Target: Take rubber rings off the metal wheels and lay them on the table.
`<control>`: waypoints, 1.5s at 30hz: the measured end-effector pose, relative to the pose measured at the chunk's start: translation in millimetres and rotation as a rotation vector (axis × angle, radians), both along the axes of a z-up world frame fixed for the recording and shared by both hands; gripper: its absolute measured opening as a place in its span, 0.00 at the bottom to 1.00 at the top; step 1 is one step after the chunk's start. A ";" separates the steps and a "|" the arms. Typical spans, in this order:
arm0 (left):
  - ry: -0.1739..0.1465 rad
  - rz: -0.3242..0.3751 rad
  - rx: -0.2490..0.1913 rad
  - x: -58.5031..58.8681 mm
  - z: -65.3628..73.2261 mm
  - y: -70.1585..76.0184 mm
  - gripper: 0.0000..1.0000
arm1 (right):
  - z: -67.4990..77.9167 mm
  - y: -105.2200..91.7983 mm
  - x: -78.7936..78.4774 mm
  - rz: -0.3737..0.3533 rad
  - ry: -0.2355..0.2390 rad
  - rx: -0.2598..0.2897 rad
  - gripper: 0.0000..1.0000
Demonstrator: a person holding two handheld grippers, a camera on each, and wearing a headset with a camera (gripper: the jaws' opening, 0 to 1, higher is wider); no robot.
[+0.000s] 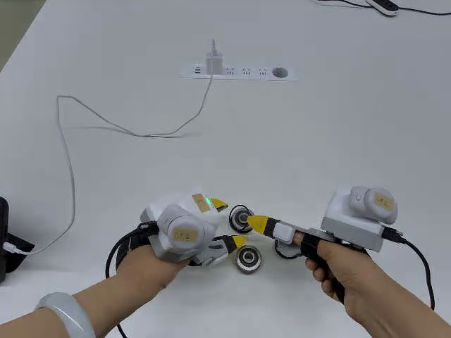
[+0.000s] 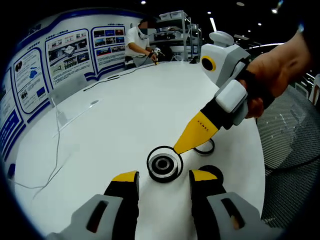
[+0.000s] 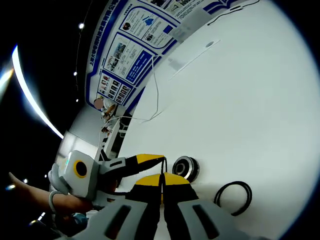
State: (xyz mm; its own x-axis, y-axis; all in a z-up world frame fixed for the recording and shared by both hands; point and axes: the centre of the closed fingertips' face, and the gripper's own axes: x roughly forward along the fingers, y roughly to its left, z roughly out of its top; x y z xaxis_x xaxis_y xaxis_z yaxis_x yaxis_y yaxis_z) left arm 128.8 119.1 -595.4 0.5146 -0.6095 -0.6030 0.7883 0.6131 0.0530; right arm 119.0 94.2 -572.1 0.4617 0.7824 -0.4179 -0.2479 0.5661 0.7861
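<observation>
A metal wheel (image 1: 241, 218) with a black rubber ring on it lies flat on the white table (image 1: 317, 141). It sits just ahead of my left gripper (image 1: 229, 222), which is open with a yellow tip on either side. In the left gripper view the wheel (image 2: 164, 165) lies just beyond the open left gripper (image 2: 165, 176). My right gripper (image 1: 255, 224) is shut, its yellow point touching the wheel's rim. In the right gripper view the shut right gripper (image 3: 162, 176) points beside the wheel (image 3: 186, 168). A loose black ring (image 1: 285, 250) lies under the right gripper. A second wheel (image 1: 248, 258) looks bare.
A white power strip (image 1: 239, 72) lies far back, and its thin white cable (image 1: 70, 176) loops down the left side to a black object (image 1: 7, 246) at the edge. A person (image 2: 137, 42) stands at the table's far end.
</observation>
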 end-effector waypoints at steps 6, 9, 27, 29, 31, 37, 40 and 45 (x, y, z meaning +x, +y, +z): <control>0.002 0.010 -0.010 -3.5 -0.3 4.9 0.44 | 4.3 -11.3 -5.7 -0.031 -0.002 0.011 0.02; 0.006 0.018 -0.010 -4.8 -1.7 7.0 0.46 | 2.3 -20.4 -7.9 -0.048 0.001 0.008 0.02; 0.013 0.033 -0.009 -6.6 -3.1 10.3 0.50 | -17.6 -71.3 -22.1 -0.144 0.048 -0.050 0.02; 0.016 0.031 -0.009 -7.1 -3.7 10.0 0.50 | -20.3 -75.3 -22.3 -0.149 0.054 -0.058 0.02; 0.016 0.030 -0.007 -7.4 -4.1 10.3 0.49 | -21.9 -77.8 -22.7 -0.154 0.059 -0.063 0.02; 0.019 0.027 -0.002 -8.1 -4.9 10.3 0.49 | -29.0 -82.7 -25.9 -0.137 0.055 -0.123 0.02; 0.019 0.026 -0.001 -8.2 -5.0 9.9 0.49 | -34.2 -84.7 -27.0 -0.117 0.039 -0.174 0.02; 0.020 0.023 0.000 -8.7 -5.3 9.5 0.49 | -36.4 -84.1 -29.0 -0.076 0.010 -0.237 0.07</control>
